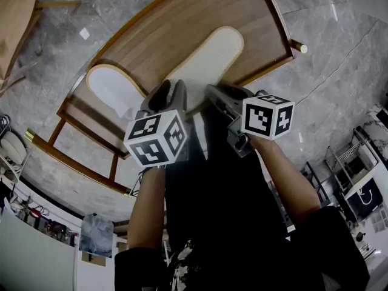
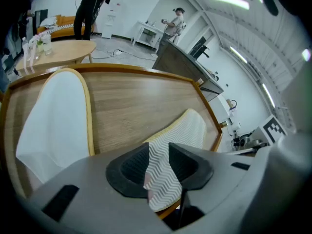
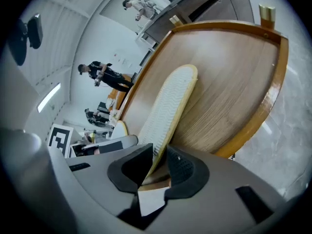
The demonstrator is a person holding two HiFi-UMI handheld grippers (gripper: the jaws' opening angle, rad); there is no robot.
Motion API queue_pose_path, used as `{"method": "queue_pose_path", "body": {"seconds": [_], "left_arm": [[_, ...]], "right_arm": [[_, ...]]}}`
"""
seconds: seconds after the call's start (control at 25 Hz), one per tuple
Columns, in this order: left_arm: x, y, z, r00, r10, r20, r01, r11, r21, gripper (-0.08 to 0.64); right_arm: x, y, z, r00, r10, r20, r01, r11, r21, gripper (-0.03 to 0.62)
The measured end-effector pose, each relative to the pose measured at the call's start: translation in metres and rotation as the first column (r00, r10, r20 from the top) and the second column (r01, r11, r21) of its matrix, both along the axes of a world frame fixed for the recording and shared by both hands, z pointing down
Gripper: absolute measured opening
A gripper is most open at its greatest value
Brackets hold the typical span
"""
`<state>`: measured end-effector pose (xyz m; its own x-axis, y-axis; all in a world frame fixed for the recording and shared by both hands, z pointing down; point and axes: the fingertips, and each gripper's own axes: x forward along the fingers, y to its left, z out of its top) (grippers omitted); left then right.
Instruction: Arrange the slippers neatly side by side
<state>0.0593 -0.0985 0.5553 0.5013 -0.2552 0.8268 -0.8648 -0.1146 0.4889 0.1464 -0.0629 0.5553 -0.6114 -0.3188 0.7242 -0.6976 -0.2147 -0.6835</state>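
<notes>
Two white slippers are on a wooden table [image 1: 182, 23] with a raised rim. One slipper [image 1: 112, 88] [image 2: 53, 121] lies flat at the left, free of both grippers. The other slipper [image 1: 209, 56] [image 2: 187, 128] [image 3: 170, 99] is tipped on its edge, zigzag sole showing, toe pointing away from me. My left gripper [image 1: 170, 93] [image 2: 158, 152] is shut on its near end, the sole filling the gap between the pads. My right gripper [image 1: 215, 93] [image 3: 158, 152] sits right beside it, shut on the same slipper's thin edge.
The table's rim [image 1: 79, 162] runs close below the grippers, with grey marble floor beyond it. A wooden chair [image 1: 15, 17] stands at the far left. A round table [image 2: 63, 50] and people [image 2: 90, 4] are in the background.
</notes>
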Motion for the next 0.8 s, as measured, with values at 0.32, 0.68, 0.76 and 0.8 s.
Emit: {"method": "queue_pose_path", "body": {"seconds": [0.32, 0.68, 0.76, 0.8], "left_arm": [[-0.001, -0.003, -0.004, 1.0, -0.01, -0.014, 0.01, 1.0, 0.003, 0.12], [-0.006, -0.007, -0.025, 0.999, -0.011, -0.03, 0.012, 0.999, 0.042, 0.122], [-0.006, -0.005, -0.029, 0.999, -0.013, -0.033, 0.014, 0.999, 0.048, 0.121], [-0.007, -0.005, -0.031, 0.999, -0.014, -0.032, 0.016, 0.998, 0.053, 0.121]], "right_arm": [[0.0, -0.011, -0.016, 0.999, 0.013, -0.045, -0.008, 0.993, 0.115, 0.054], [0.012, -0.052, -0.075, 0.948, -0.059, -0.314, 0.17, 0.925, 0.34, 0.044], [0.014, -0.063, -0.092, 0.91, -0.086, -0.406, 0.258, 0.884, 0.389, 0.043], [0.015, -0.07, -0.1, 0.885, -0.101, -0.454, 0.308, 0.858, 0.41, 0.041]]}}
